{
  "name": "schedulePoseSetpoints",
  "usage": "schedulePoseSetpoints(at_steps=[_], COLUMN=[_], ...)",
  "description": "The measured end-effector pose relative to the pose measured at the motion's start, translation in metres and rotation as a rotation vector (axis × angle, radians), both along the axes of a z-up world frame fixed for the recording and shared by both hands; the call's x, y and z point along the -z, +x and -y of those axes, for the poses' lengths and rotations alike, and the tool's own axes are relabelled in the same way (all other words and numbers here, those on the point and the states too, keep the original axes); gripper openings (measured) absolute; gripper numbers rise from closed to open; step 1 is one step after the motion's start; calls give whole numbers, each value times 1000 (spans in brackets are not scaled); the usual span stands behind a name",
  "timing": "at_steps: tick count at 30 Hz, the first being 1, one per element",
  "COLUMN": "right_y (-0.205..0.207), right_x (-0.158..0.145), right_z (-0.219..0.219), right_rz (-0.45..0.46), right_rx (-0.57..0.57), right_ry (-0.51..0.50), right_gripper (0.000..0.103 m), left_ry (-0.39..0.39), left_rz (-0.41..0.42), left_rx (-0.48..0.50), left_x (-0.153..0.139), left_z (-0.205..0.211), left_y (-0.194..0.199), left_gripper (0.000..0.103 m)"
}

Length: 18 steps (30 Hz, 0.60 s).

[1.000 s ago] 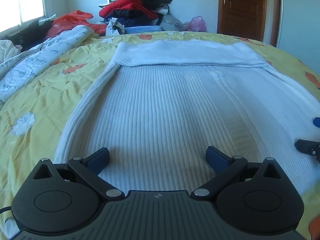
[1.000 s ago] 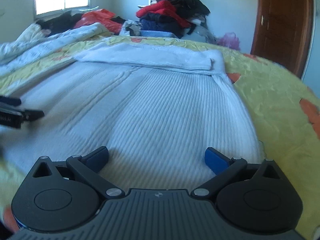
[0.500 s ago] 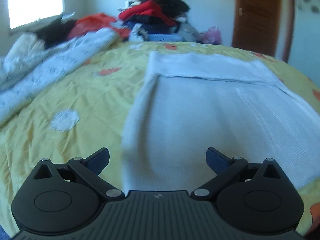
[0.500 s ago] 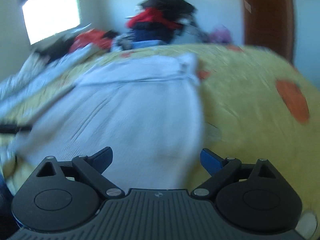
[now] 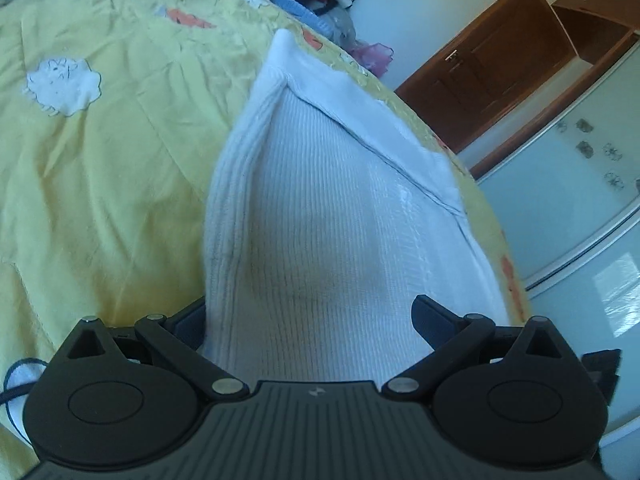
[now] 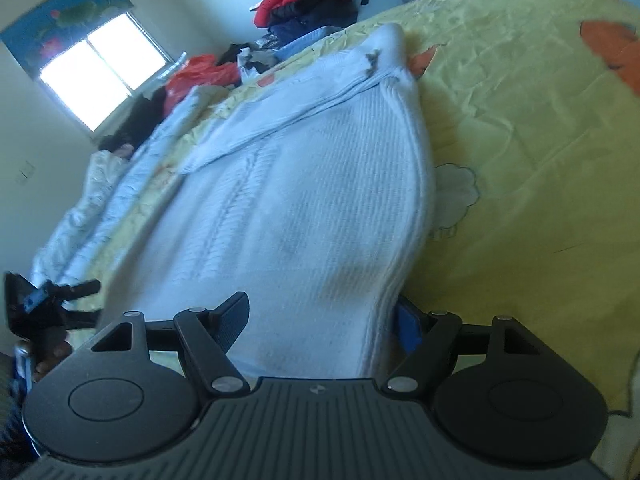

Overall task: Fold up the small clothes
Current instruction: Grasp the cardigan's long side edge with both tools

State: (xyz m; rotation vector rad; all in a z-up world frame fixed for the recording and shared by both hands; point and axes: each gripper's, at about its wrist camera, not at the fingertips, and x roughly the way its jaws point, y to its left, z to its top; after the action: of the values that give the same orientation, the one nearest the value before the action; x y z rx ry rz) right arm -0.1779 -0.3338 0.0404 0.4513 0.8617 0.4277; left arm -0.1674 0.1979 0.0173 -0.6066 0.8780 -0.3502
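The left tool (image 5: 310, 318) is rolled to one side with its jaws spread wide. The right tool (image 6: 320, 320) is rolled the opposite way, jaws equally wide, and the left tool (image 6: 52, 300) shows at its left edge.

A second ago both my tongs hovered level over the middle of the white knit garment (image 5: 320, 216). Since then I've swung my left gripper (image 5: 308, 320) out to its left edge and my right gripper (image 6: 320, 320) to its right edge, each rolled onto its side, so the near edge of the fabric now sits between each pair of wide-spread fingers.
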Motion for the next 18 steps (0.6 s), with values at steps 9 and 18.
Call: schedulePoseSetpoints(at_steps=[9,18], right_y=[10,16], right_x=[9,18], right_z=[21,19], right_rz=[-83,-120], right_rx=[36,25], right_ry=[207,162], right_gripper=[70,15], left_ry=[61,187], left_rz=[-33,-62], left_rx=[29,15], left_x=[-3,-2], left_z=[4,6], left_y=[2,6], left_gripper=[57,15])
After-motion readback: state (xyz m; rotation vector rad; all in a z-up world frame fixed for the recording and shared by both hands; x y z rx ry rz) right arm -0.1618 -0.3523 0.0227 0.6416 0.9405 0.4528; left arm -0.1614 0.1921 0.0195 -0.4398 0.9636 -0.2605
